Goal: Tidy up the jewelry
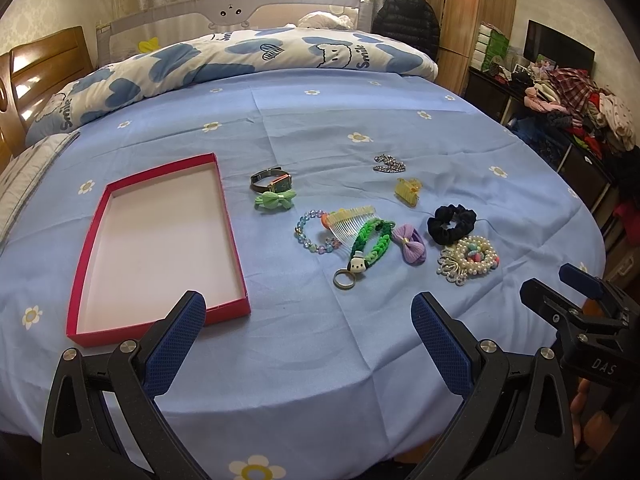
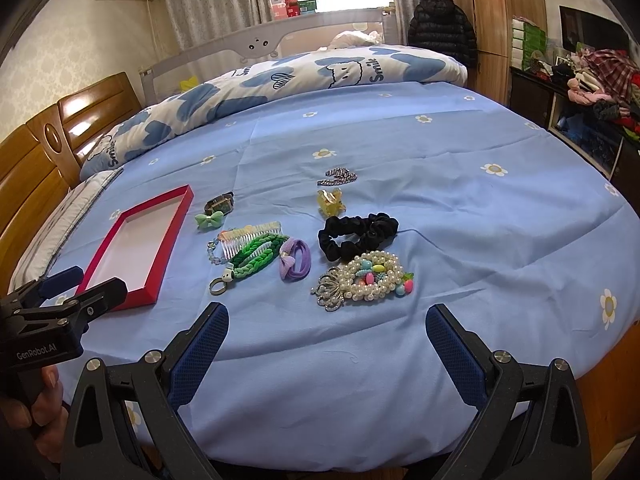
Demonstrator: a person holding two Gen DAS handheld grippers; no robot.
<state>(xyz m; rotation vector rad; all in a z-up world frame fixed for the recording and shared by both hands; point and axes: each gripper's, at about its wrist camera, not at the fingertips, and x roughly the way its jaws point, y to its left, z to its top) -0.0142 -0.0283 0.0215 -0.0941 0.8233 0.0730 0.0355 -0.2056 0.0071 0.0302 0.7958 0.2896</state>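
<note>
An empty red box (image 1: 236, 248) (image 2: 168, 252) lies on the blue sheet at the left. Right of it lie a watch (image 1: 272, 182), a green bow (image 1: 276, 201), a bead bracelet (image 1: 314, 232), a comb (image 1: 352, 222), a green braided keychain (image 1: 370, 242) (image 2: 256, 258), a purple bow (image 1: 410, 244), a black scrunchie (image 1: 452, 224) (image 2: 358, 236), a pearl bracelet pile (image 1: 472, 258) (image 2: 372, 278), a yellow claw clip (image 1: 408, 190) and a silver chain (image 1: 390, 164). My left gripper (image 1: 308, 312) is open and empty, short of the items. My right gripper (image 2: 326, 324) is open and empty, just before the pearls.
A folded blue-and-white quilt (image 1: 240, 60) lies across the far side of the bed. A wooden headboard (image 1: 36, 84) stands at the left. A wardrobe (image 1: 472, 8) and a cluttered shelf of clothes (image 1: 580, 112) stand at the right. The sheet's front edge is close below both grippers.
</note>
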